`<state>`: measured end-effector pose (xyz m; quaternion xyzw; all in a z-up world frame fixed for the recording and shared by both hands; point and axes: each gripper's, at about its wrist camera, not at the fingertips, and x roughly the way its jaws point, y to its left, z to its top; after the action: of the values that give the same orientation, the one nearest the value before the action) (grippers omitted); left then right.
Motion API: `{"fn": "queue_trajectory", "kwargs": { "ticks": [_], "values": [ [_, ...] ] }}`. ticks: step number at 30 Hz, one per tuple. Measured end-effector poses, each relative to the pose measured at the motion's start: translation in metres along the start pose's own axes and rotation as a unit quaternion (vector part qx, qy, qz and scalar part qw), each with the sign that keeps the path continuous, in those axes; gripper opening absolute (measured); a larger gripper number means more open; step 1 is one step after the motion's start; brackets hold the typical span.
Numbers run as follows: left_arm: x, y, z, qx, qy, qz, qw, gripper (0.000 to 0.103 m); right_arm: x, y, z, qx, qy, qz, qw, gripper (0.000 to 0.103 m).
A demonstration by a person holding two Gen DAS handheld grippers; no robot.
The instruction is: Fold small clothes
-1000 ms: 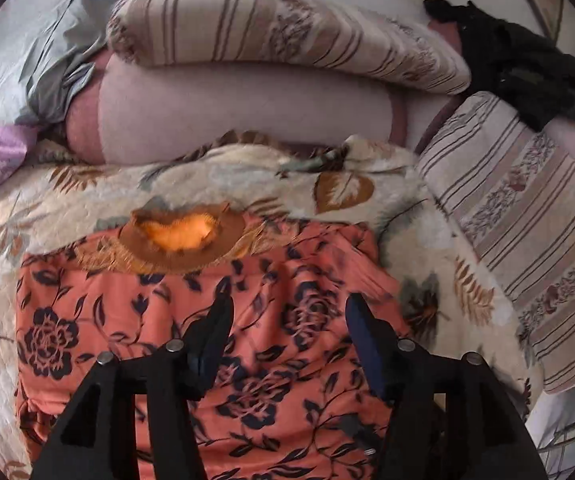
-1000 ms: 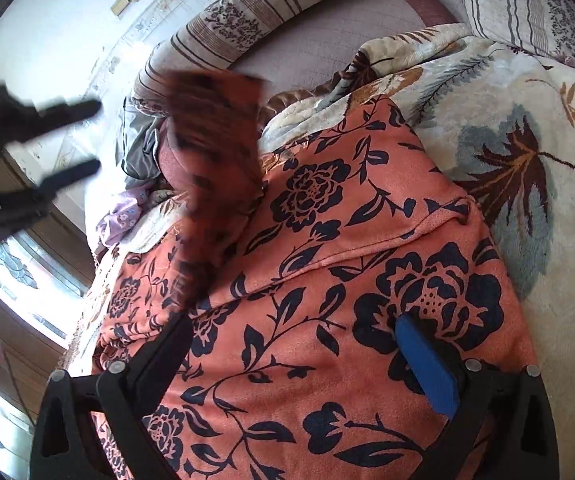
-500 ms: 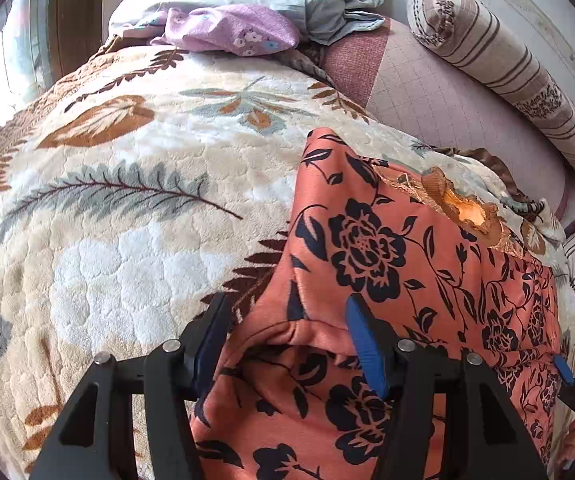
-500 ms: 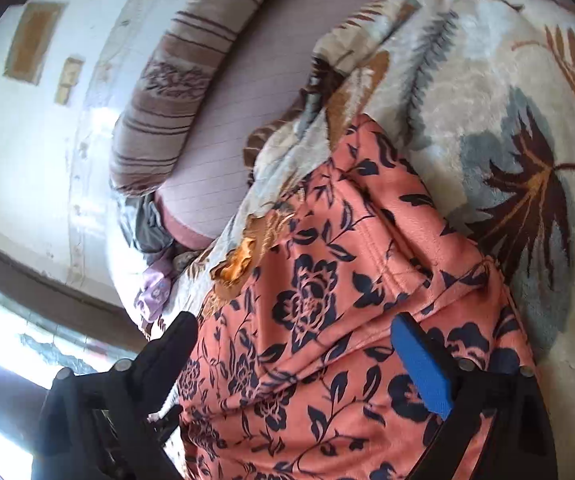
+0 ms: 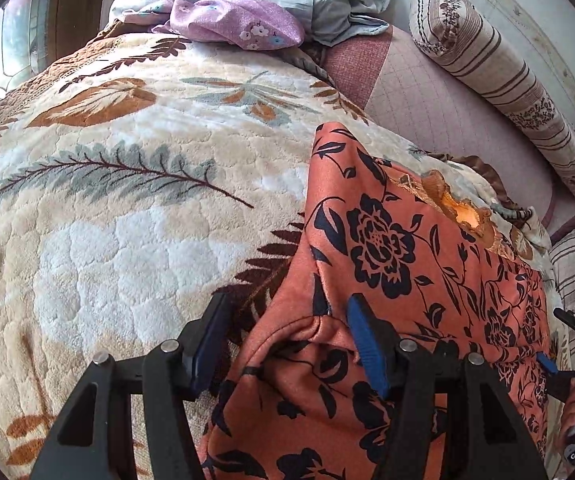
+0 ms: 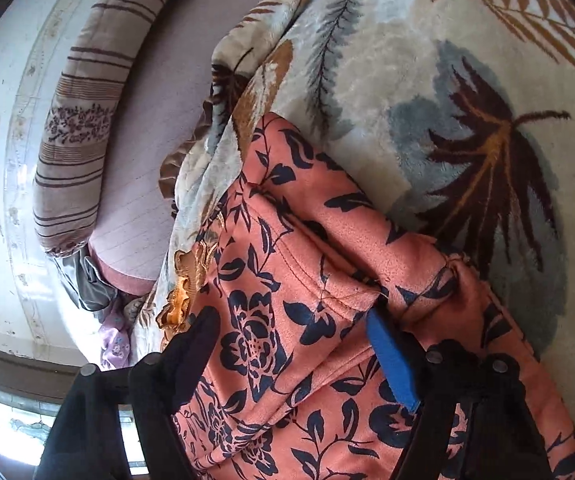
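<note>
1. 2 grippers now sit at opposite edges of the orange floral garment, which lies spread on the leaf-patterned blanket covering the bed.
2. Since a second ago my left gripper has swung from the middle of the cloth to its left corner; a raised hem fold now sits between its jaws, which stand apart. I see the right-hand pad against the fabric, but the other pad is clear of it, so I do not call that a grip yet.
3. My right gripper has just been closing its jaws over the garment's far edge near a seam; cloth lies between them, yet a gap shows on both sides, so nothing is clamped.
4. A flap of the garment that was in the air a second ago is down, and the cloth lies flat.
5. My judgement: 1 fold is laid, and both grippers are lining up on corners for the next fold.
6. Containers: 0 in view. No basket or box shows, only a striped bolster and loose purple cloth at the bed's far side.
</note>
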<state>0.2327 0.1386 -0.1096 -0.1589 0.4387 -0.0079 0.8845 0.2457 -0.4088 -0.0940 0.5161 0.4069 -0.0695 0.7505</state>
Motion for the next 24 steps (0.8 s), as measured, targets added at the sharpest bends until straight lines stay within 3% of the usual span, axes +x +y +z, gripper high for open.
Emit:
{"fn": "queue_trajectory", "kwargs": {
  "ticks": [1, 2, 3, 5, 8, 10, 11, 12, 13, 15, 20, 22, 23, 24],
  "values": [
    [0.0, 0.0, 0.0, 0.001, 0.0, 0.002, 1.0, 0.062, 0.003, 0.003, 0.001, -0.005, 0.001, -0.008, 1.0, 0.068],
    [0.0, 0.0, -0.001, 0.002, 0.001, 0.004, 1.0, 0.062, 0.006, 0.008, 0.003, -0.02, 0.001, -0.025, 0.999, 0.021],
    [0.0, -0.001, -0.001, 0.004, 0.003, 0.006, 1.0, 0.062, 0.011, 0.014, 0.004, -0.043, 0.006, -0.042, 0.998, 0.008],
    [0.0, -0.002, 0.001, 0.01, 0.009, 0.01, 0.9999, 0.062, 0.009, 0.022, 0.002, -0.071, -0.001, -0.058, 0.996, 0.008],
    [-0.002, -0.002, 0.006, 0.016, 0.007, 0.021, 0.9996, 0.062, -0.024, 0.05, -0.018, -0.176, -0.067, -0.072, 0.98, 0.008],
    [-0.003, -0.002, 0.01, 0.013, 0.004, 0.025, 0.9996, 0.062, -0.031, 0.044, -0.03, -0.21, -0.095, -0.097, 0.968, 0.018],
    [-0.003, -0.004, 0.013, 0.012, 0.002, 0.031, 0.9995, 0.062, -0.017, 0.034, -0.029, -0.215, -0.077, -0.127, 0.965, 0.041],
    [-0.003, -0.005, 0.016, 0.011, 0.001, 0.034, 0.9994, 0.062, 0.004, 0.019, -0.027, -0.21, -0.031, -0.15, 0.966, 0.045],
    [-0.003, -0.007, 0.019, 0.011, 0.001, 0.033, 0.9994, 0.062, 0.005, 0.012, -0.025, -0.211, -0.028, -0.124, 0.969, 0.045],
    [-0.004, -0.013, 0.026, 0.018, -0.007, 0.031, 0.9993, 0.062, -0.014, 0.013, -0.019, -0.213, -0.035, -0.076, 0.973, 0.066],
    [0.008, -0.035, 0.045, 0.043, -0.019, 0.03, 0.9985, 0.062, -0.054, 0.014, -0.007, -0.197, -0.061, -0.053, 0.977, 0.068],
    [0.032, -0.036, 0.048, 0.05, 0.01, 0.037, 0.998, 0.062, -0.068, 0.019, -0.005, -0.193, -0.086, -0.035, 0.977, 0.069],
    [0.05, -0.032, 0.047, 0.046, 0.041, 0.053, 0.9967, 0.065, -0.071, 0.023, -0.003, -0.194, -0.087, -0.012, 0.977, 0.069],
    [0.057, -0.028, 0.046, 0.044, 0.04, 0.049, 0.997, 0.065, -0.066, 0.03, 0.0, -0.203, -0.073, 0.016, 0.976, 0.074]
  ]
}}
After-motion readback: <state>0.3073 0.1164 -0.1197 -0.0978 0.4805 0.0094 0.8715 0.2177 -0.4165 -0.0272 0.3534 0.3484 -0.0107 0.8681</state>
